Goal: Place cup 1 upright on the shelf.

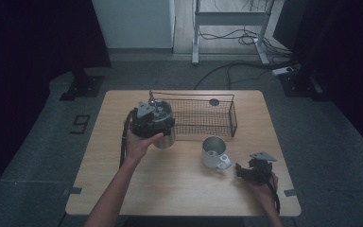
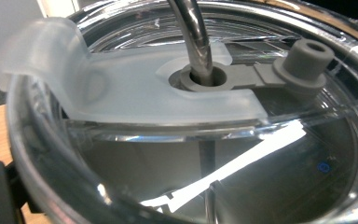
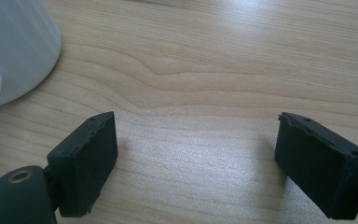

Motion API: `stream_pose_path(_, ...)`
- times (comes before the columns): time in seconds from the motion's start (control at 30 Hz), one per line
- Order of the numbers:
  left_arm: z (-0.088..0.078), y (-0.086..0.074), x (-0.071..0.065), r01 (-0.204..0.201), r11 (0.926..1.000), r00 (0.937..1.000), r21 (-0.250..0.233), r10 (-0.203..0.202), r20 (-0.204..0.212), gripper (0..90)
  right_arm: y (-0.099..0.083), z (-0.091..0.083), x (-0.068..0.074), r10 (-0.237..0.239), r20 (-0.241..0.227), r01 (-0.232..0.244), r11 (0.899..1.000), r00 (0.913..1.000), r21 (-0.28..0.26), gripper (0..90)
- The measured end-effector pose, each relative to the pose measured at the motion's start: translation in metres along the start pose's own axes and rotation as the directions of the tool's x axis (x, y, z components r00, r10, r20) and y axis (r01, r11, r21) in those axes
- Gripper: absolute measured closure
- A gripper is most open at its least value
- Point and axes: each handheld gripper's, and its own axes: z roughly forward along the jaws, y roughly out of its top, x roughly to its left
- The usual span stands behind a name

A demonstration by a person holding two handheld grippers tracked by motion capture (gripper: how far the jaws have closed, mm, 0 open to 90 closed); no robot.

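Note:
A steel tumbler with a clear lid and a bent metal straw stands left of centre on the wooden table. My left gripper sits over its top, shut on the tumbler, with the lid pressed close up against that gripper's camera. A white mug stands right of centre, handle toward the near right. My right gripper lies low on the table just right of the mug. In the right gripper view its jaws stand wide apart and open over bare wood, with the mug's wall at upper left.
A black wire basket stands behind the tumbler and mug, with a small dark round thing at its far side. Beyond the table the floor holds cables and a metal frame. The near half of the table is bare wood.

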Motion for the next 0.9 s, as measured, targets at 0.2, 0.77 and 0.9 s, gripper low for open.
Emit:
stream_pose_path(0.2, 0.004, 0.004, -0.002, -0.006, 1.0000, 1.0000, 0.007, 0.006, -0.006, 4.0, 0.000, 0.000, 0.000, 0.001, 0.000, -0.001, 1.000, 1.0000, -0.001, 13.0)
stream_pose_path(0.77, 0.009, 0.021, -0.006, -0.037, 0.9993, 0.9993, -0.005, 0.037, 0.007, 4.1, 0.000, 0.000, 0.000, 0.000, -0.001, 0.000, 1.000, 1.0000, -0.002, 13.2)
stream_pose_path(0.9, 0.010, 0.025, -0.005, -0.037, 0.9993, 0.9993, -0.012, 0.037, 0.009, 4.1, 0.000, 0.000, 0.000, 0.000, -0.001, 0.000, 1.000, 1.0000, -0.002, 13.2)
